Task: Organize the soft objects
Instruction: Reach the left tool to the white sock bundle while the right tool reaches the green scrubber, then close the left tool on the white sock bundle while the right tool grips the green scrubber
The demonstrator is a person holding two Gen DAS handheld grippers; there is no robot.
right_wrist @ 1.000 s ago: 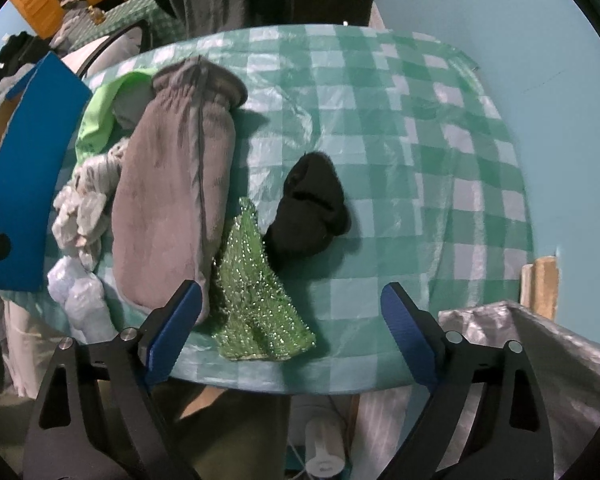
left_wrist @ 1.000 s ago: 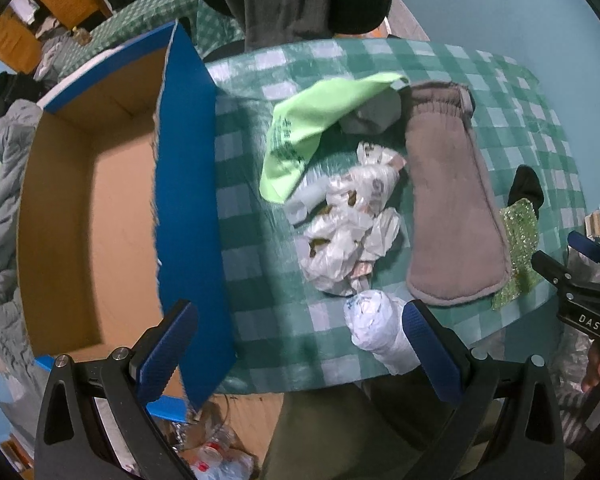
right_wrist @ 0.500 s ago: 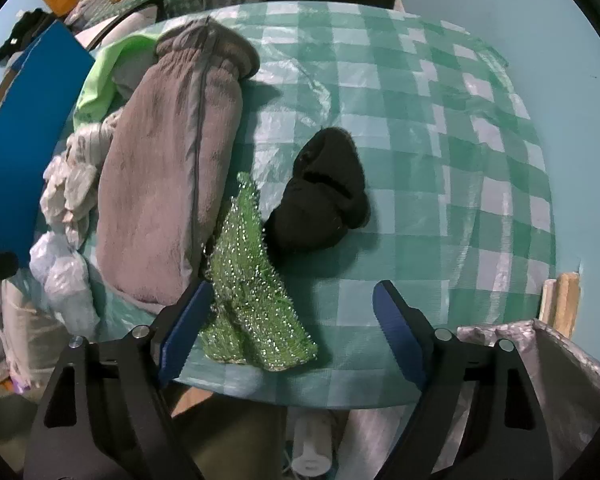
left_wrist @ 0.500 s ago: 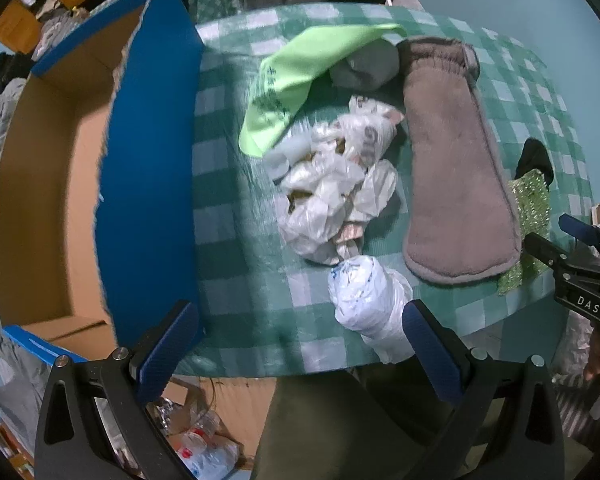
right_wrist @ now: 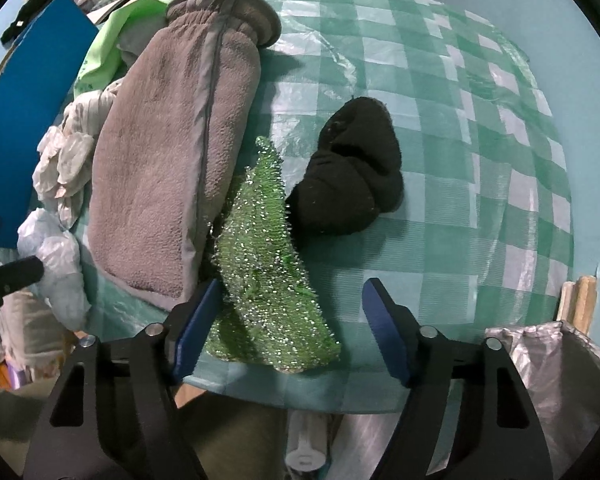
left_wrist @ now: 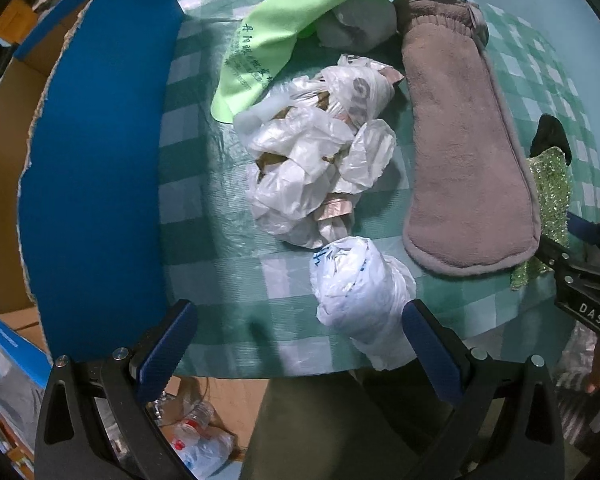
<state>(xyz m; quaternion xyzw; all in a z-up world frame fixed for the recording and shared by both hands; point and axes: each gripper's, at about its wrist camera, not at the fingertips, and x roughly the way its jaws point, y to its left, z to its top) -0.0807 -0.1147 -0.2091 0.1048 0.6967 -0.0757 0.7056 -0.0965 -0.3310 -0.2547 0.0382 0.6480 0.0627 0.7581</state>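
Both of my grippers have come down toward the table since a second ago, so everything on the green checked cloth (left_wrist: 228, 216) looms larger, and the right jaws have narrowed.

From the left wrist, my left gripper (left_wrist: 300, 340) points straight down with its blue pads spread wide, holding nothing. Between them, closer to the right pad, lies a knotted white plastic bag (left_wrist: 360, 288) at the near edge of the table; I can't tell whether that pad touches it. Just beyond it sits a heap of crumpled white bags (left_wrist: 312, 160), then a lime-green cloth (left_wrist: 276, 36) partly covering a grey wad (left_wrist: 360, 24). A long grey fleece mitt (left_wrist: 464, 152) lies to the right of the heap. A blue-sided cardboard box (left_wrist: 96, 168) stands against the table's left edge. My right gripper's black frame shows at the far right.

From the right wrist, my right gripper (right_wrist: 292, 328) is closing, its pads not yet pressing on anything. The glittery green scrubber (right_wrist: 264, 272) lies between them at the table's near edge, its left side just by the left pad. It rests against the mitt (right_wrist: 168, 160) and touches a bunched black sock (right_wrist: 352, 176). A silver-lined bin (right_wrist: 556, 380) stands at lower right.
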